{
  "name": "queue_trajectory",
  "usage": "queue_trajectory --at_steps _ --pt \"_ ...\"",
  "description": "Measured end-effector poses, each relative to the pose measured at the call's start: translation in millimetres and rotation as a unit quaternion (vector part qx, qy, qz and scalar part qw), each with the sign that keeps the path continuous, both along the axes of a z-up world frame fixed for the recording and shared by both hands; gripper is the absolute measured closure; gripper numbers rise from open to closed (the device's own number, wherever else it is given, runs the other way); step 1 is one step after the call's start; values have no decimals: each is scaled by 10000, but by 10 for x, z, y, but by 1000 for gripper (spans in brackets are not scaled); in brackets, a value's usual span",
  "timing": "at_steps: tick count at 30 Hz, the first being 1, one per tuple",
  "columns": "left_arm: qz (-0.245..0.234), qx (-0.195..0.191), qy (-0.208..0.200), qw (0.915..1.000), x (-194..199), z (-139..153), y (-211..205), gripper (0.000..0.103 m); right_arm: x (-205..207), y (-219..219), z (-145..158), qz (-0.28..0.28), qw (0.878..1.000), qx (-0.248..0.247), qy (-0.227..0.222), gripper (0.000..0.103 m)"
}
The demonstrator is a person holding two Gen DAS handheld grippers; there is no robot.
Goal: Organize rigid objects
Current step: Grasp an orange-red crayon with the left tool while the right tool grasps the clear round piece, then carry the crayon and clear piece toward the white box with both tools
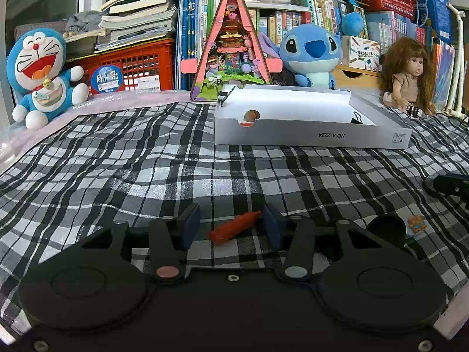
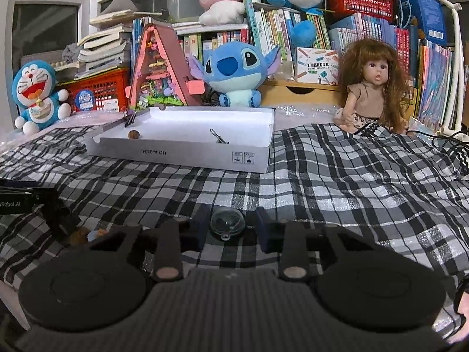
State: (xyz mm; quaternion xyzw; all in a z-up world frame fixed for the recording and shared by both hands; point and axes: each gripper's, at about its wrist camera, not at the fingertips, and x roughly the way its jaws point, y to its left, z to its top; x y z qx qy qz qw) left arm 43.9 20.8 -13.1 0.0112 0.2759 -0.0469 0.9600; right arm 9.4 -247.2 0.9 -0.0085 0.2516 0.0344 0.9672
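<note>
Task is partly done, by my read. The white box (image 1: 310, 138) sits at the far side of the plaid cloth (image 1: 146, 161) and already holds a few things: one binder clip (image 1: 359, 117) inside near its right end, another binder clip (image 1: 225, 95) clipped upright on its far left corner, and a brown round piece (image 1: 252, 115) just behind the notch in the front wall. I cannot tell what that piece is.

At least three loose items are left on the cloth, all well apart from the box.

Your left tool (image 1: 231, 224) is partly open, low over the cloth, with the orange carrot toy (image 1: 234, 227) lying between the pads. The carrot's tip looks to touch the right pad (image 1: 271, 226); the other pad stands off it. So it is not pinched yet.

Your right tool (image 2: 231, 228) frames the clear dome capsule (image 2: 227, 221). Its pads look narrow, with a thin gap on each side, so no firm grip shows. It is dark there, so treat that as likely.

A small orange-and-blue figure (image 1: 416, 223) lies on the cloth between the two tools, with neither one at it.

Still to do, as I judge it: close on the carrot and the capsule, carry both to the box, then come for the small figure.
</note>
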Motion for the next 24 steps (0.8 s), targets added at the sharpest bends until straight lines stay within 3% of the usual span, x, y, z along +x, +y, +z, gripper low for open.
queue_trajectory --at_steps 2,5,10,11,15,20,21,24 --pt "-79 -36 22 10000 2 9 -7 75 0 7 -10 7 10000 15 11 81" --pt "-191 -108 60 9997 -19 38 -9 87 -31 28 11 10 10000 -30 -53 87" --pt "-233 -159 49 9996 -66 62 -25 88 -59 34 56 49 9999 -81 -122 87" --pt "-218 -157 47 9996 -74 65 -28 87 -47 27 55 31 9999 -78 -128 75" --pt "-157 -188 -33 9997 -141 96 -7 85 20 -21 46 -105 9999 79 -111 59" --pt "-99 -159 -112 9998 -214 136 29 85 106 -6 -18 -82 9999 79 76 58" --pt "-106 -165 -97 9998 -221 136 35 85 101 12 -22 -60 10000 29 68 71" --pt "-113 -149 -75 9998 -245 124 43 85 54 69 -2 -14 9999 -104 -47 73"
